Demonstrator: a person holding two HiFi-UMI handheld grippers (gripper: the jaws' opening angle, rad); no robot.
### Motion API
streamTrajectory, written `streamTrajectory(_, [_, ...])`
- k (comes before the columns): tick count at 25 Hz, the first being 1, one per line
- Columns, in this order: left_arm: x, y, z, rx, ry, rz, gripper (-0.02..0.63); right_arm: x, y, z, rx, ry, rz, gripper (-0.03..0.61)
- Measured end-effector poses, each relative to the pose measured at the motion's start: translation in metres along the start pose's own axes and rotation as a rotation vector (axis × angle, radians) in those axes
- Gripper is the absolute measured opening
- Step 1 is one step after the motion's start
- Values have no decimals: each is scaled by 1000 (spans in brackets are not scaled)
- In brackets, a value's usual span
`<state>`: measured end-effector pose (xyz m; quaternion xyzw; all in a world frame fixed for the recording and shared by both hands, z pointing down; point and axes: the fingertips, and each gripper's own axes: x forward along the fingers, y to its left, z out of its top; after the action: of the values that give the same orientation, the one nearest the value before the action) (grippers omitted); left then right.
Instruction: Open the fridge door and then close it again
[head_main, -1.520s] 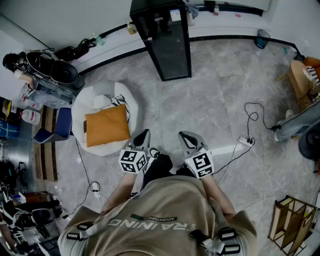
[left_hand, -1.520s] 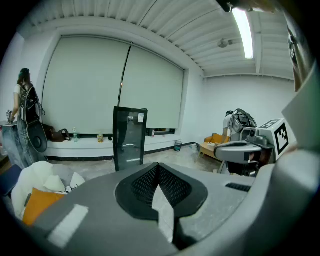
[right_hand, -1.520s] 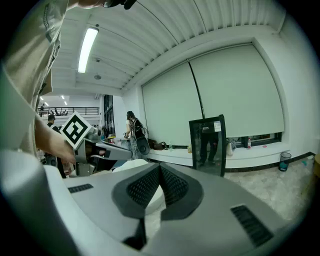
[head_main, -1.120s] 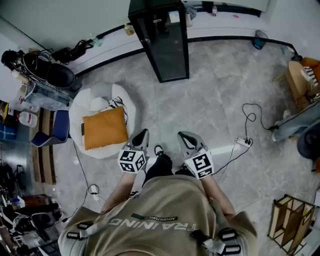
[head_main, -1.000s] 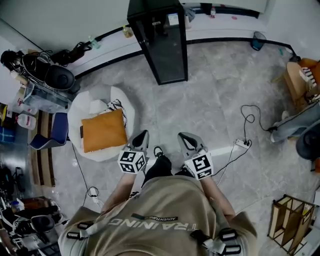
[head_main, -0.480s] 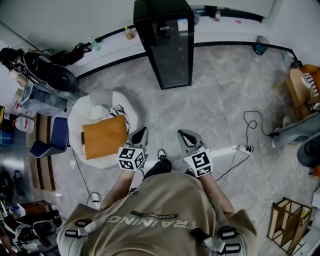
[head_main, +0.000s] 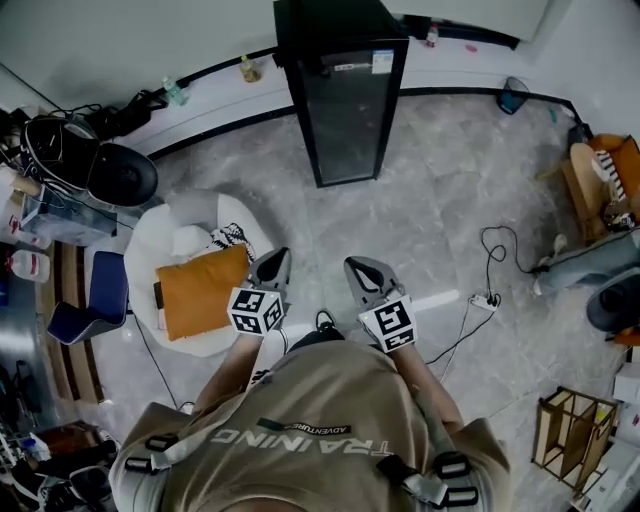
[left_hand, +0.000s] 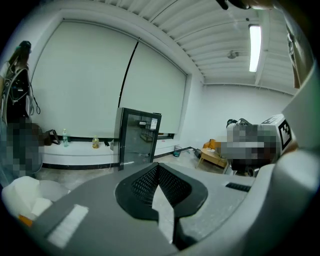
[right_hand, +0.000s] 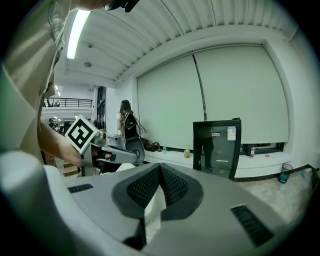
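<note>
Ahead, fridge (head_main: 346, 110) stands well apart from right hand-held gripper (head_main: 361, 270)

A makeshift lab room — loose cables (head_main: 497, 243), beanbag (head_main: 178, 216), bare tiled floor (head_main: 430, 200).

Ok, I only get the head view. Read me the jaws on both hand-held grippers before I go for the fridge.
Observer: In its own view the left hand-held gripper has its jaws together, nothing between them.
Operator: Now the right one.
Observer: The right hand-held gripper matches: jaws together, empty.
Operator: Give me the fridge front.
Observer: Seen level from the right gripper view, the fridge has its glass door shut, well beyond the jaw tips.
</note>
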<state>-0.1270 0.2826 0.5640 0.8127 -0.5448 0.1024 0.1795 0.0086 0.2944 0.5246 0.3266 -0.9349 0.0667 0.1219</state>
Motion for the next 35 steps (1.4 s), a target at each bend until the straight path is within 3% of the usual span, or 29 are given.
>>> streamTrajectory(8, [13, 47, 15, 26, -19, -41, 0, 45, 9, 8, -12, 38, -18, -5])
streamTrajectory(17, [12, 73, 2, -53, -26, -34, 0, 73, 29, 12, -32, 64, 32, -5])
streamTrajectory(28, [31, 88, 2, -23, 14, 14, 0, 110, 3, 12, -7, 47, 86, -5])
streamTrajectory(35, [69, 120, 39, 37, 27, 64, 0, 143, -41, 26, -15, 6, 109, -5])
